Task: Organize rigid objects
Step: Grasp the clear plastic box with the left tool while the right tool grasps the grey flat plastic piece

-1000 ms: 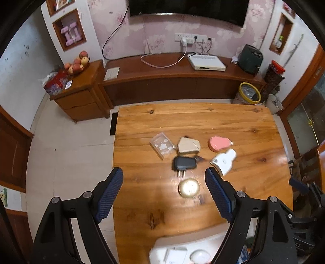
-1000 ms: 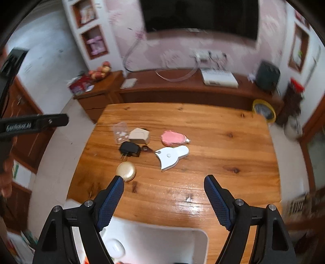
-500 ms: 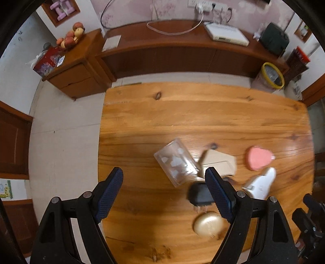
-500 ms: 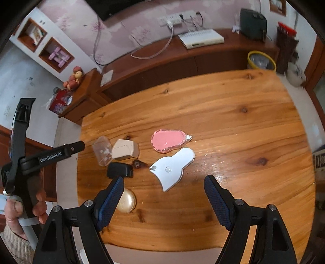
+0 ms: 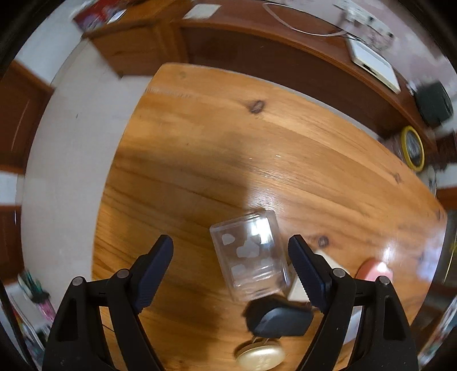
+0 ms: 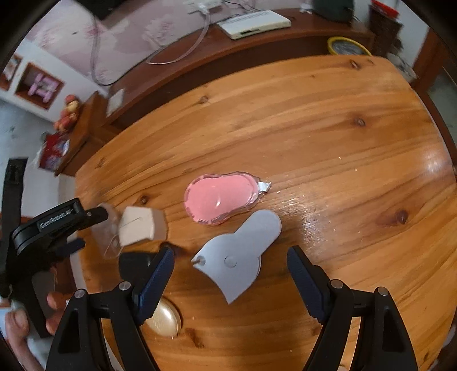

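Observation:
My left gripper [image 5: 230, 251] is open, with a clear plastic box [image 5: 250, 252] lying on the wooden table [image 5: 200, 137] between its fingers. Behind the box lie a black charger [image 5: 281, 316], a gold round compact [image 5: 260, 354], a beige box [image 5: 298, 288] and a pink case [image 5: 374, 271]. My right gripper [image 6: 230, 259] is open above a white flat scraper-shaped piece [image 6: 240, 254]. The pink case [image 6: 221, 198] lies just beyond it. The beige box [image 6: 141, 227], the black charger [image 6: 134, 264] and the gold compact [image 6: 164, 318] lie to the left, next to the left gripper [image 6: 54, 225].
A long wooden TV bench [image 6: 228, 48] with a white router [image 6: 254, 22] and cables runs behind the table. A yellow-rimmed bin [image 6: 347, 47] stands at its right. A wooden side cabinet [image 5: 128, 37] stands at the far left. White floor [image 5: 65, 159] lies left of the table.
Both grippers have dropped closer to the table. The left one has closed in on the clear box, which now sits between its fingers. The right one has come down over the white piece.

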